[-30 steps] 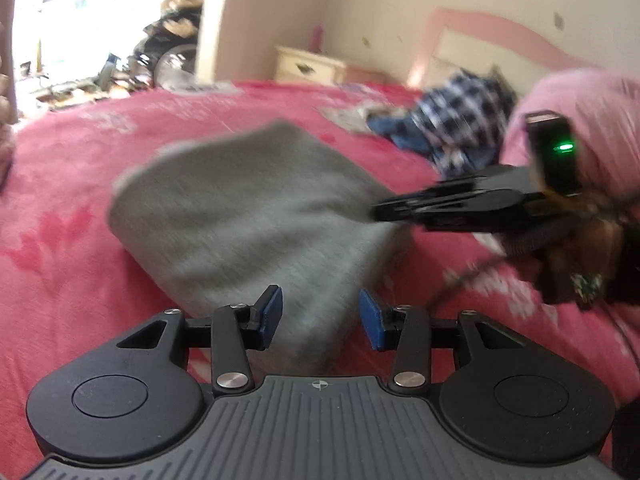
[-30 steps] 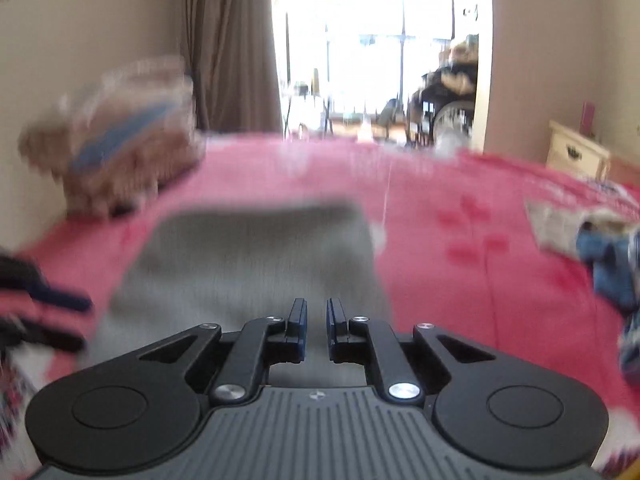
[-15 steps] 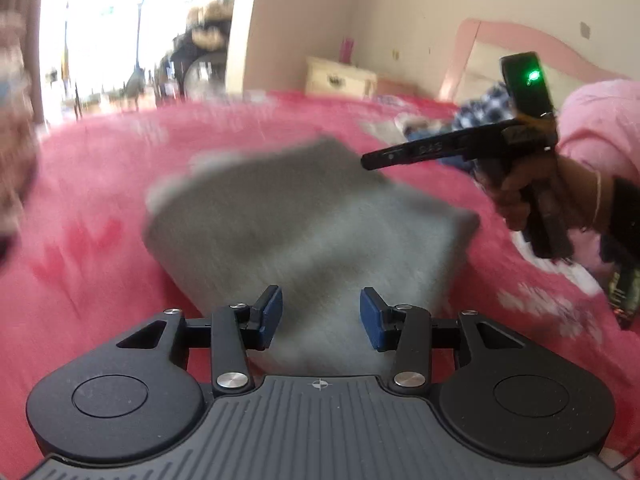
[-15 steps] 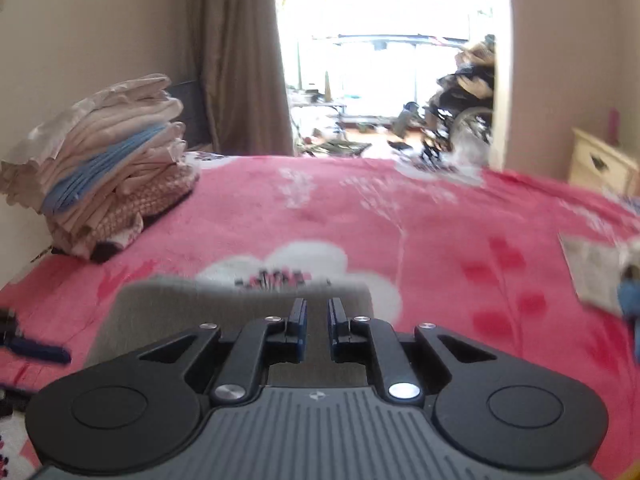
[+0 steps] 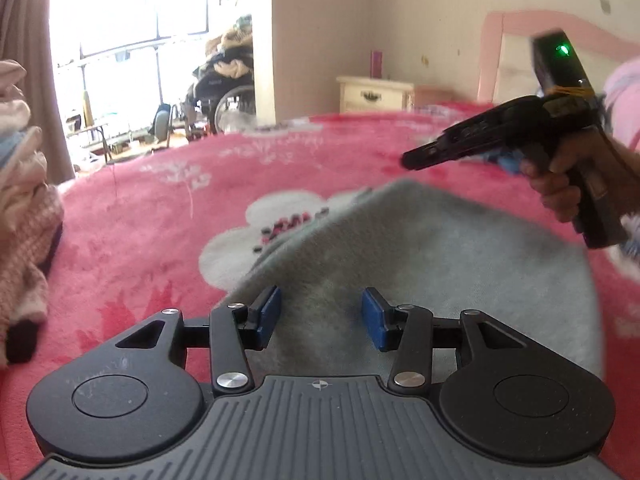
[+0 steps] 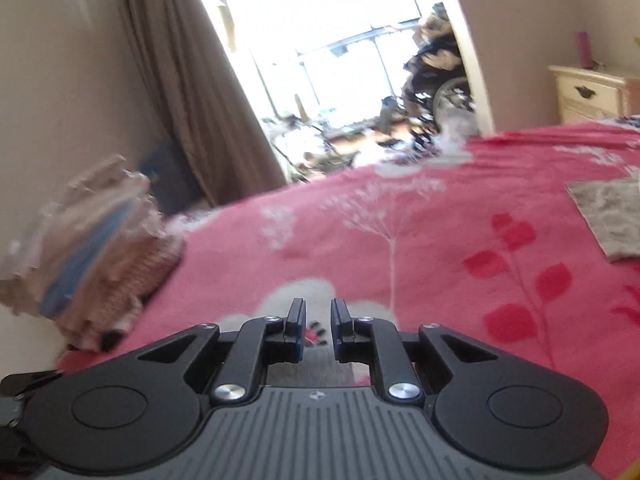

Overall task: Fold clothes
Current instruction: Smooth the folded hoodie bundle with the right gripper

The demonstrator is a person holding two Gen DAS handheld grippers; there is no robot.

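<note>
The left gripper (image 5: pixel 320 318) is hovering half-open and empty over the folded grey garment (image 5: pixel 420 264) lying on the pink blanket (image 5: pixel 140 216). The right gripper (image 6: pixel 318 322), clamped a second ago, is parting narrowly with nothing between its jaws and has lifted clear of the cloth. Beyond, the stack of folded clothes (image 6: pixel 88 256) is now in sight.

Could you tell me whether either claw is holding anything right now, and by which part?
Nothing is held: the left claw gapes over the grey garment; the right claw, just opening, is empty.

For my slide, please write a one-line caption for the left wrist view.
Left gripper open over a folded grey garment on the pink bed cover; right gripper held above its far edge.
</note>
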